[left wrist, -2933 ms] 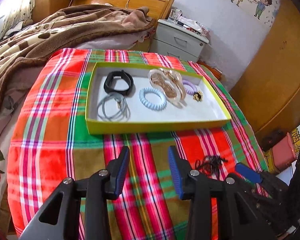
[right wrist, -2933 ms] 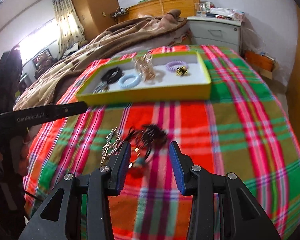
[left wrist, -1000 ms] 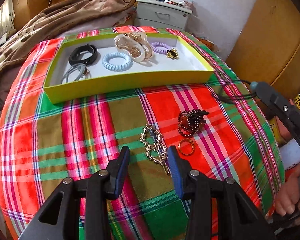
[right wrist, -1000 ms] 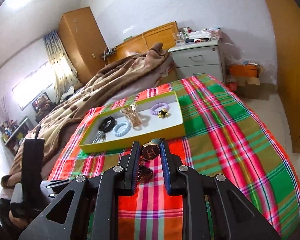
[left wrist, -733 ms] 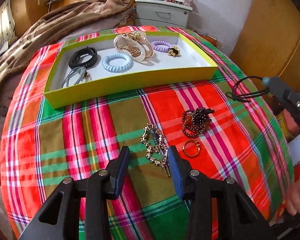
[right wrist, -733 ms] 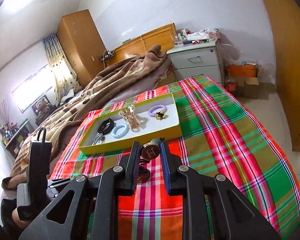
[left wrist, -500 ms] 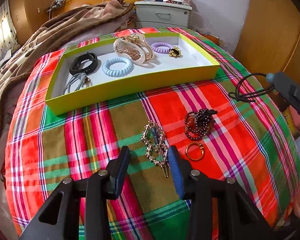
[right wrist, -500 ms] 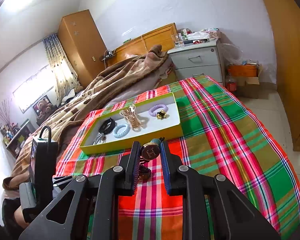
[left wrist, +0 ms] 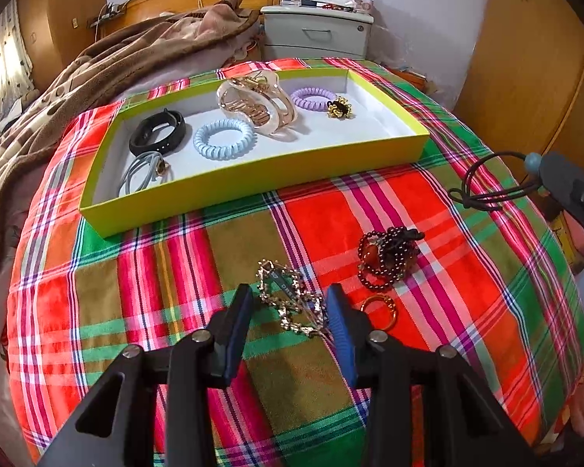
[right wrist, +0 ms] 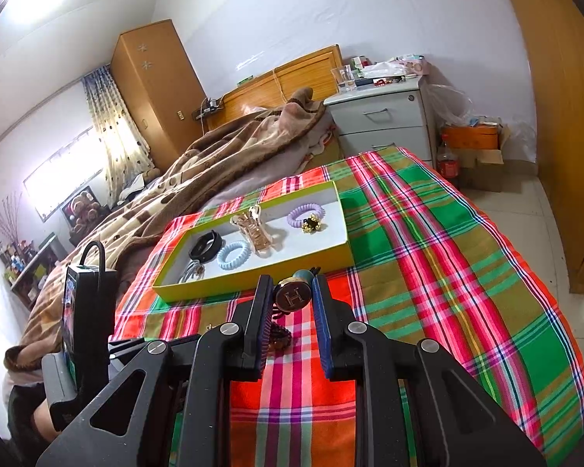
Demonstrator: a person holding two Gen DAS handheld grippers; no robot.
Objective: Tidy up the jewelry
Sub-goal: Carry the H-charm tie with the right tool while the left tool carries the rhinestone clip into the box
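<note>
Right gripper (right wrist: pixel 292 297) is up off the plaid cloth (left wrist: pixel 175 272) now, fingers clamped on a round H-marked charm (right wrist: pixel 293 295) with its black cord loop (left wrist: pixel 486 186) dangling, where moments back it was still down among the pile, spread wide. Left gripper (left wrist: pixel 288 313) has swung in low, jaws apart, straddling the gold chain hair clip (left wrist: pixel 288 295) on the cloth; earlier it faced only the yellow box (left wrist: pixel 253 179). Dark bead bracelet (left wrist: pixel 387 253) and gold ring (left wrist: pixel 377 311) lie just right of it. Box holds a black band (left wrist: pixel 157 136), blue coil tie (left wrist: pixel 224 140), clear claw clip (left wrist: pixel 253 105), purple coil tie (left wrist: pixel 311 97)
</note>
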